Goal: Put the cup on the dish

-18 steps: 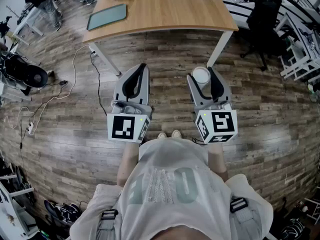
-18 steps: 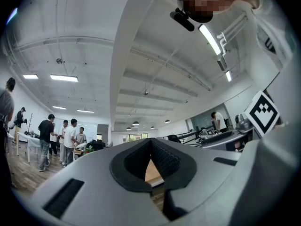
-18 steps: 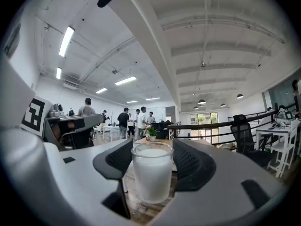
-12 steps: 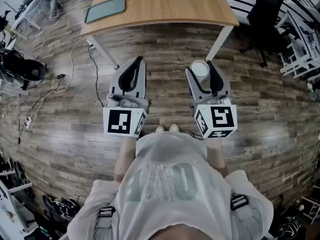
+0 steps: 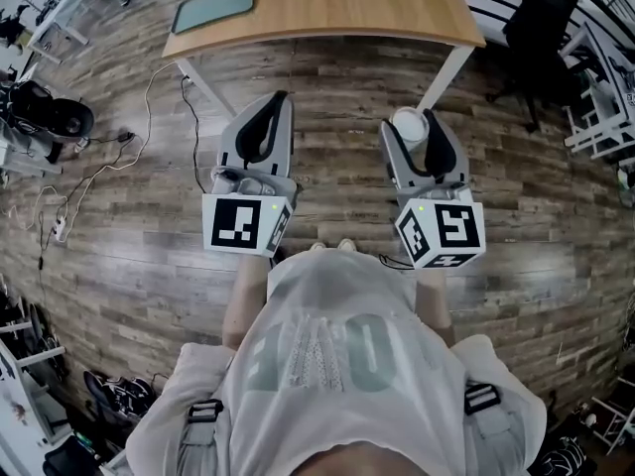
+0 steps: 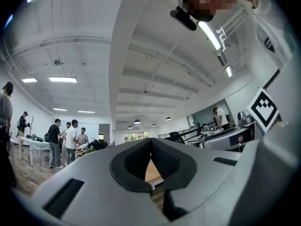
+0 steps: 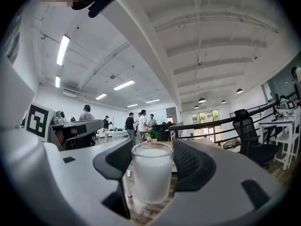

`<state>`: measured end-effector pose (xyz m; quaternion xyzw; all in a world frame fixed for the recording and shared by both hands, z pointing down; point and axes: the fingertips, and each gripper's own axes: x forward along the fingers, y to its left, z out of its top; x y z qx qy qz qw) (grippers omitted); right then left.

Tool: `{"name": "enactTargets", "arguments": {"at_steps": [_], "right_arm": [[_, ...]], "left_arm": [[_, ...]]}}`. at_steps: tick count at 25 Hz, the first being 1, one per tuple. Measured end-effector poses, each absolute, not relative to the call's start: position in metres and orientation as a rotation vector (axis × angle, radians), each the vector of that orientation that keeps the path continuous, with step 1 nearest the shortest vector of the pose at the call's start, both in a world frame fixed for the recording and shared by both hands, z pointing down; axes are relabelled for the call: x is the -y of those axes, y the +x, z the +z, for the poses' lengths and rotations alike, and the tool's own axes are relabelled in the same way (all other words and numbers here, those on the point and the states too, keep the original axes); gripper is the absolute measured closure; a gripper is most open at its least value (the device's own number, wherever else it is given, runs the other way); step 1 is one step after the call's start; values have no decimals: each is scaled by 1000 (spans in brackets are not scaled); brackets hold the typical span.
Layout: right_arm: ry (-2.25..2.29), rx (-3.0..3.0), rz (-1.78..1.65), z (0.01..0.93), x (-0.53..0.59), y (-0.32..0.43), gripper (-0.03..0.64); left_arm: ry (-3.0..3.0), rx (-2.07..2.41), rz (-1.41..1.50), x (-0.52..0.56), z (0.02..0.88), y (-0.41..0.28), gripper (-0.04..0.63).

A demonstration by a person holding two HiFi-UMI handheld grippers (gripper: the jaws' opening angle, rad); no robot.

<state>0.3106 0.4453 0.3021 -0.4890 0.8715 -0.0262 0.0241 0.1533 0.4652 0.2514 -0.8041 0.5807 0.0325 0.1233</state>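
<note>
between the right gripper's [image 5: 413,137] pads, well short of the table's [image 5: 337,8] near edge and above the floor [image 5: 327,97], the cup [image 7: 151,173] stands upright, long axis vertical, mouth up, pinched at mid-wall. it looks like frosted glass: stiff, light, slippery, breakable, so a level hold on its sides suits it. the left gripper [image 5: 270,109] is pressed together, empty. a flat green dish [image 5: 213,8] lies near the table's left corner.
</note>
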Motion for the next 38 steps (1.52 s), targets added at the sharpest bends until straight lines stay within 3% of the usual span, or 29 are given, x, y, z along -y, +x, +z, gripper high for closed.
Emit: {"name": "enactTargets", "arguments": {"at_steps": [18,28,38], "right_arm": [[-1471,-2768,-118,329,-368,314,347],[-1554,-2751,-137,335,-276,300,347],[-1555,-2762,-118,315,-154,240,347]], "left_arm": [[-2292,-1821,42,-405,281,132,586],[-2346,-1765,44,-303,288,113,586],[-2361,-1718,-17,-177,275,62,586]]}}
